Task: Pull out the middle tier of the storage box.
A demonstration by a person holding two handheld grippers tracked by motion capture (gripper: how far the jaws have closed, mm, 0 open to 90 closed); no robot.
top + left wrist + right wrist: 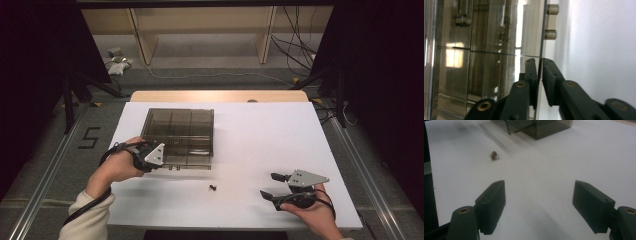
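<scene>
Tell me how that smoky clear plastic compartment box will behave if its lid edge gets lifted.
The smoky clear plastic compartment box looks rigid, so it probably won't flex. Its glossy thin lid edge may slip between the left gripper pads. Hinge knuckles suggest the lid swings rather than lifting off.

White-topped table (260,150) w/ wood far edge, smoky clear compartment box (180,137) centre-left, tiny dark part (213,188) lower centre.

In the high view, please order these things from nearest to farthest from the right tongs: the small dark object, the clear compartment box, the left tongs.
1. small dark object, on the white table left of the right tongs.
2. clear compartment box, farther left and back.
3. left tongs, at the box's near left corner.
</scene>
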